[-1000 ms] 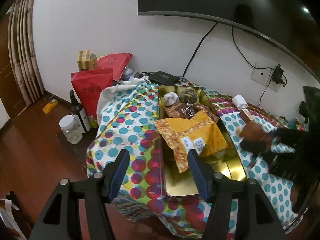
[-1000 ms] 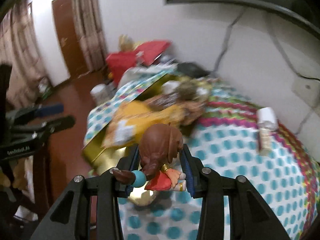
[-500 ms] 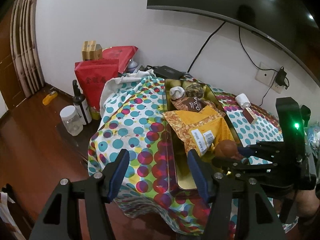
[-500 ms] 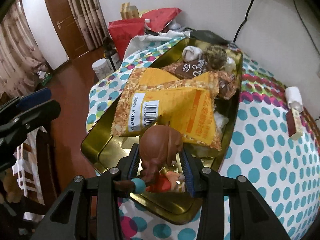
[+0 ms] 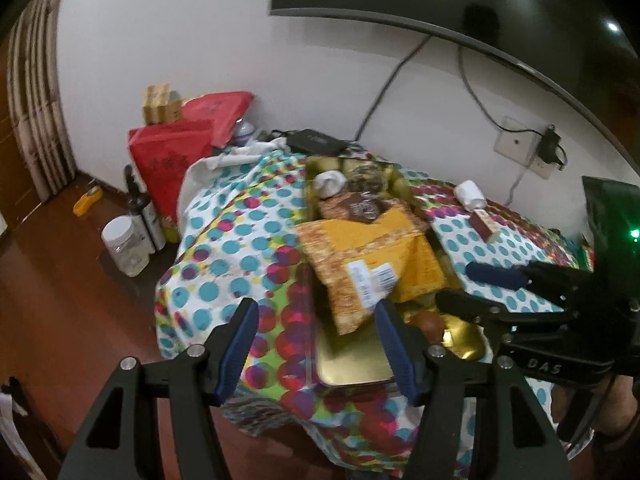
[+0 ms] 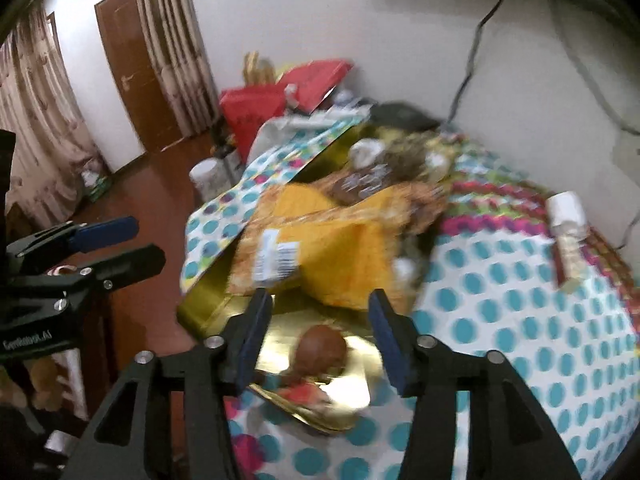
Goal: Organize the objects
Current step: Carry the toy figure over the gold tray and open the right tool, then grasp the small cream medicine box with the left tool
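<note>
Right gripper [image 6: 318,332]: spread wide, empty, blue pads either side of the doll without touching.
Left gripper [image 5: 316,340]: parted, empty, hovering off the table's near edge.
Doll [image 6: 320,350]: lay in the gold tray's near end, brown head up.
Gold tray [image 5: 352,364]: sat on the polka-dot cloth [image 5: 224,248], yellow snack bag [image 5: 372,260] piled behind the doll.

Right gripper [image 6: 318,334] spread, empty; doll [image 6: 318,354], blurred, apparently lying in gold tray [image 6: 208,300]. Yellow packet [image 6: 332,248] at 12 o'clock.
</note>
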Demonstrator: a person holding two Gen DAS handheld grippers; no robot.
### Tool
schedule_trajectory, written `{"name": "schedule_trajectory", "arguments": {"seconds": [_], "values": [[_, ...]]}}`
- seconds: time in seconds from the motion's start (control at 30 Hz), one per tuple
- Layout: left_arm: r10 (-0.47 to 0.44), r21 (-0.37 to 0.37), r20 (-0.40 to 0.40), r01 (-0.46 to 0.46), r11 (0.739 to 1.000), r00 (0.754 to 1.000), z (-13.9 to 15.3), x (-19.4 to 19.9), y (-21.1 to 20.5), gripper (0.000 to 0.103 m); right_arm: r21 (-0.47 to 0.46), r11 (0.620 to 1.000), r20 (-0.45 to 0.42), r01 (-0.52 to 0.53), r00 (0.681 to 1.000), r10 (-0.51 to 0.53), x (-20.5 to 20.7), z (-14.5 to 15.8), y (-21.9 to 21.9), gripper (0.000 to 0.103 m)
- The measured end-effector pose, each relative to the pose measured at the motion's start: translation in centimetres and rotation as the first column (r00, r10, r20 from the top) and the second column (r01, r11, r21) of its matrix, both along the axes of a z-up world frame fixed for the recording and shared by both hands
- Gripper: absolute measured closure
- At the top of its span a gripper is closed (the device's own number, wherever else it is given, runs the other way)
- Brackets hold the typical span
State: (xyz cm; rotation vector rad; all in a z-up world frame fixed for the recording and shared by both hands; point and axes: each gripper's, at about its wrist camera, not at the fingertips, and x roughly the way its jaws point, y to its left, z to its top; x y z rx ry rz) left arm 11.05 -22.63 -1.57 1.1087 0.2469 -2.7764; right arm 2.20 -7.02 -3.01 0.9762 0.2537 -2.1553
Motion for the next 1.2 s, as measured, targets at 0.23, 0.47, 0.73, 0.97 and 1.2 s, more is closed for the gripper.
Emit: {"name": "schedule_trajectory", "arguments": {"seconds": [0.23,0.47,0.73,0.97,1.2], "values": [[-0.133,-0.024,-0.004,0.133,0.991,0.991,0.5,-2.6,6.7,0.041,-0.019,0.98,-0.058,0.198,0.978,-0.199,-2.2,0.1,9.1,0.035],[-0.273,-0.027,0.045,0.274,0.961,0.961,-0.7,-8.1,15.7,0.041,0.008,0.886,-0.084,0.464,0.883,-0.462,-5.5,-1.7,21.1,0.026],[-0.274,0.023,0.089,0.273,0.962,0.958,-4.6,-19.4,23.2,0.041,-0.043,0.838,-0.018,0.544,0.838,-0.545,-7.3,-4.3,28.1,0.016],[-0.247,0.015,0.09,0.247,0.969,0.965,-7.5,-26.6,25.8,0.041,-0.087,0.85,0.008,0.519,0.854,-0.521,-8.1,-5.4,29.4,0.016],[-0.129,0.087,0.156,0.117,0.989,0.979,-10.6,-29.7,23.8,0.041,-0.112,0.855,0.037,0.506,0.862,-0.505,-10.3,-5.7,29.6,0.016]]}}
